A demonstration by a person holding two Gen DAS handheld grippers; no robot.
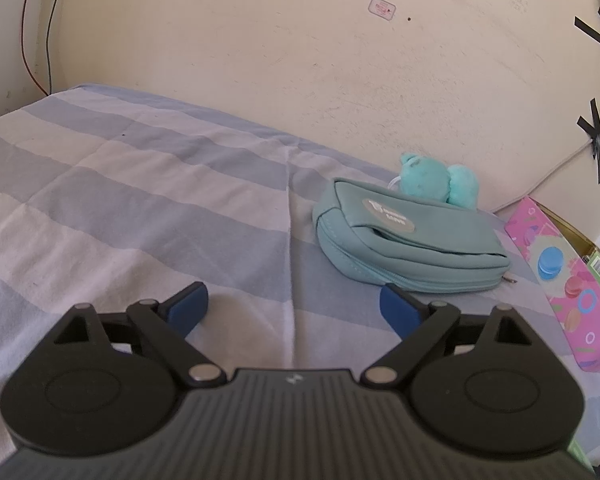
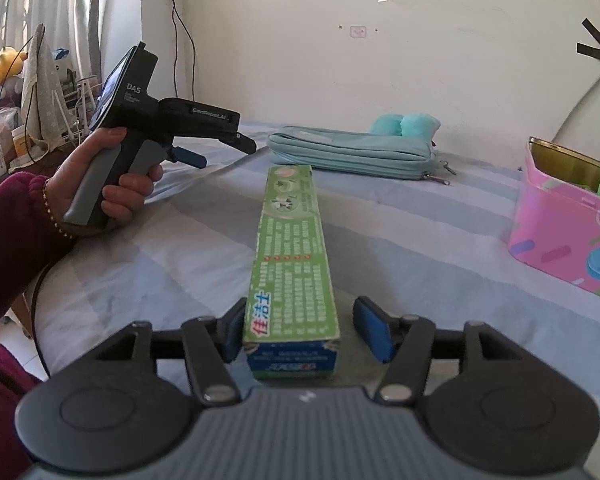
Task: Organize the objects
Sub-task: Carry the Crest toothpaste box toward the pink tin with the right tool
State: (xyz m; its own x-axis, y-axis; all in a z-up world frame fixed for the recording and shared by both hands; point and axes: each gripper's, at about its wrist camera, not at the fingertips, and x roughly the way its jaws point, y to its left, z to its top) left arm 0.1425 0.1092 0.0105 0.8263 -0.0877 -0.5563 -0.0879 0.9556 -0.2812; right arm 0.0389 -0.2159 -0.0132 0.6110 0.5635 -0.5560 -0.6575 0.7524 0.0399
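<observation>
A green toothpaste box (image 2: 290,264) lies lengthwise on the striped bed, its near end between the fingers of my right gripper (image 2: 306,328). The jaws are open: the left pad touches the box, the right pad stands apart. My left gripper (image 1: 294,308) is open and empty, low over the sheet, left of a teal zip pouch (image 1: 404,240). The pouch (image 2: 352,152) and the left gripper (image 2: 188,156) also show in the right wrist view. A pink box (image 2: 560,232) stands at the right with a green carton inside; it also shows in the left wrist view (image 1: 572,280).
A teal plush toy (image 1: 436,180) sits behind the pouch against the cream wall. The blue-and-white striped sheet (image 1: 140,200) covers the bed. Cables hang down the wall at the back left. Cluttered shelves and a yellow plush (image 2: 4,68) stand beyond the bed's left edge.
</observation>
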